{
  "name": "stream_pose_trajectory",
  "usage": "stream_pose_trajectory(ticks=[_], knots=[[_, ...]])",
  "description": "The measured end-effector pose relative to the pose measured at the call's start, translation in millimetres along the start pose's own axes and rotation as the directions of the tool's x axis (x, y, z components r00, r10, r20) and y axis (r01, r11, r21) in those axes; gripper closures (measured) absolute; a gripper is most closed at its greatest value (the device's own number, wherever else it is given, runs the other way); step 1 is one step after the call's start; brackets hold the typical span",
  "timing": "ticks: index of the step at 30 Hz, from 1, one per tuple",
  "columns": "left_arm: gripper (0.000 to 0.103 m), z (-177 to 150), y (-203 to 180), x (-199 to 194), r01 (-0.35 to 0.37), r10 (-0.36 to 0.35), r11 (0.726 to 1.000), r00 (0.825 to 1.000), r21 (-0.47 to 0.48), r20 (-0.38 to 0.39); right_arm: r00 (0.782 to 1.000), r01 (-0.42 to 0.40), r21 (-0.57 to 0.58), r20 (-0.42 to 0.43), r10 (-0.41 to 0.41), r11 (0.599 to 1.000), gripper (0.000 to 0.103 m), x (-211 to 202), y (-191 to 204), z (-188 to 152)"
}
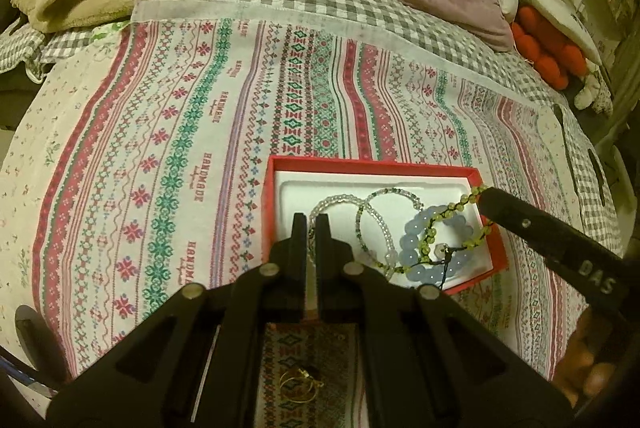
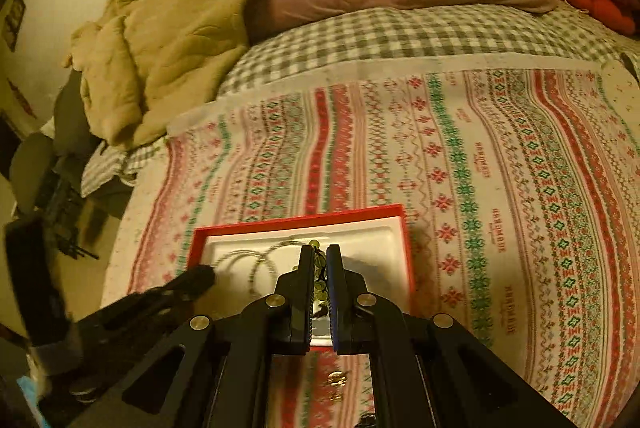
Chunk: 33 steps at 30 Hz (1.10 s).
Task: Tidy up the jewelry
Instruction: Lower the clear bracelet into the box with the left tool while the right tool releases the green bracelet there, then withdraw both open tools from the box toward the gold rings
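Bracelets (image 1: 384, 228) lie in the red box (image 1: 372, 164) mid-bed; right gripper (image 2: 320, 252) clamps the green beaded bracelet (image 1: 460, 224) over it, left gripper (image 1: 311, 220) closed empty, gold rings (image 1: 300, 382) remain outside.

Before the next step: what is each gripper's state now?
Left gripper: shut on the clear beaded bracelet.
Right gripper: shut on the green beaded cord bracelet.
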<state>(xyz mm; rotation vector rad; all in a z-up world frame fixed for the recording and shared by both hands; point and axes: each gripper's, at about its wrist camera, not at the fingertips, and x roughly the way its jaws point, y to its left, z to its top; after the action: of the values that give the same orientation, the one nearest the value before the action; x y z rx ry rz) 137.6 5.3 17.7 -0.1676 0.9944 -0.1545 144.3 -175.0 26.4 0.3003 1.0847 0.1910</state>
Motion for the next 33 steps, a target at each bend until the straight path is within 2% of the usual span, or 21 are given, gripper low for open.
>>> stream_pose_trajectory(ticks=[4, 6, 8, 11, 13, 14, 15, 21, 23, 30, 33], knots=[[0.098, 1.6, -2.0, -4.9, -0.002, 0.002, 1.000, 1.000, 0.012, 0.016, 0.999, 0.035, -0.005, -0.004, -0.035, 0.999, 0.096, 4.6, -3.8, -0.4], [0.094, 2.0, -3.3, -8.7, -0.008, 0.007, 1.000, 1.000, 0.018, 0.023, 0.999, 0.047, -0.013, -0.009, -0.047, 0.999, 0.089, 3.3, -4.3, 0.5], [0.078, 2.3, -5.0, -14.1, -0.007, 0.006, 1.000, 0.999, 0.027, 0.034, 0.999, 0.052, -0.029, -0.013, -0.052, 0.998, 0.086, 1.0, -3.9, 1.0], [0.068, 1.7, -7.7, -21.5, -0.012, 0.010, 0.999, 0.999, 0.040, 0.046, 0.998, 0.062, -0.049, -0.006, -0.062, 0.997, 0.081, -7.0, -3.0, 0.1], [0.059, 0.5, -9.0, -25.0, -0.014, 0.012, 0.999, 0.999, 0.042, 0.047, 0.998, 0.063, -0.047, -0.004, -0.063, 0.997, 0.068, -12.7, -3.8, -1.1], [0.054, -0.4, -9.6, -26.8, -0.018, 0.016, 0.999, 0.999, 0.044, 0.047, 0.998, 0.063, -0.043, 0.000, -0.063, 0.997, 0.049, -15.8, -4.1, -1.7], [0.052, -1.5, -10.1, -28.3, -0.022, 0.020, 0.999, 0.999, 0.046, 0.046, 0.998, 0.064, -0.041, 0.009, -0.064, 0.997, 0.040, -19.0, -4.0, -2.1], [0.036, -9.1, -13.5, -36.6, -0.037, 0.036, 0.997, 0.999, 0.065, 0.026, 0.998, 0.070, -0.046, 0.004, -0.070, 0.997, 0.038, -31.4, -5.0, -6.6], [0.025, -11.8, -13.8, -39.1, -0.048, 0.047, 0.996, 0.999, 0.074, 0.013, 0.997, 0.080, -0.047, 0.000, -0.080, 0.996, 0.034, -34.0, -6.0, -8.9], [0.018, -25.0, -6.1, -44.2, -0.092, 0.095, 0.992, 0.995, 0.086, -0.035, 0.992, 0.127, -0.082, -0.004, -0.128, 0.989, 0.019, -44.4, -7.2, -18.9], [0.010, -30.2, -4.4, -46.4, -0.103, 0.108, 0.989, 0.993, 0.107, -0.041, 0.989, 0.145, -0.098, -0.002, -0.146, 0.985, 0.016, -47.5, -7.5, -23.7]])
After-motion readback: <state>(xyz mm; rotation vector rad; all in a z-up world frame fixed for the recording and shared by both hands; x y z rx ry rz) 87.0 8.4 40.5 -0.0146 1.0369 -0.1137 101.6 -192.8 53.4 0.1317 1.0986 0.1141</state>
